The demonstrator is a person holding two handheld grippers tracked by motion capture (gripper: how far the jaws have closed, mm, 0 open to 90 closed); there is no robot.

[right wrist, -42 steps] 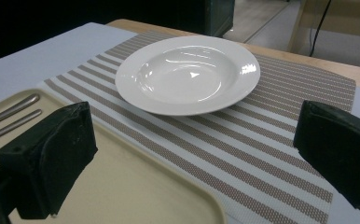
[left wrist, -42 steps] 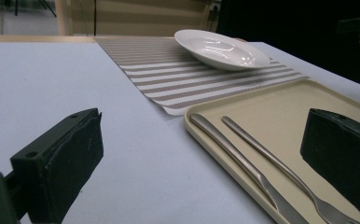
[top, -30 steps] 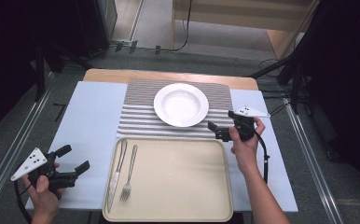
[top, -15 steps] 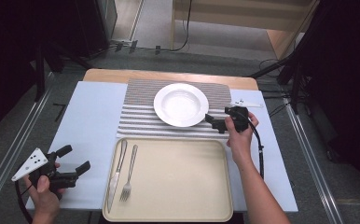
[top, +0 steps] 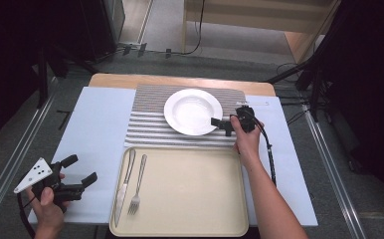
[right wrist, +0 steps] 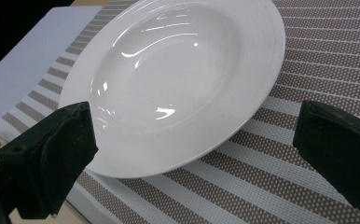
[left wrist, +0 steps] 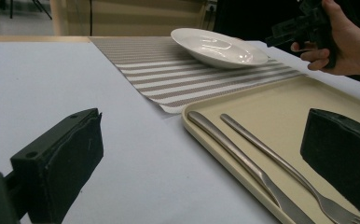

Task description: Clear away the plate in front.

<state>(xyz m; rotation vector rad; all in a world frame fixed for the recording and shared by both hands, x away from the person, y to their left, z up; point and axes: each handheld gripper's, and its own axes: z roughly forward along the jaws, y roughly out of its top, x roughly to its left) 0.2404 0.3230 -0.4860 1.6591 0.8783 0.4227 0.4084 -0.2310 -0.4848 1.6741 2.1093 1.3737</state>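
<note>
Hovering right gripper [top: 221, 123] (jaws apart) at plate [top: 192, 111] rim.

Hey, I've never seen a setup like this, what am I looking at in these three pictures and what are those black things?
A person sits at a table with a hand-held gripper in each hand; each has two black jaws. The high view looks down from above. The other two pictures come from cameras riding on the grippers, looking out between the jaws.

On the table lies a striped placemat with a white plate on it. Nearer the person is a beige tray holding a knife and a fork.

The right gripper is open at the plate's rim, jaws either side of the edge, not closed on it. The left gripper is open over the table left of the tray, holding nothing.
</note>
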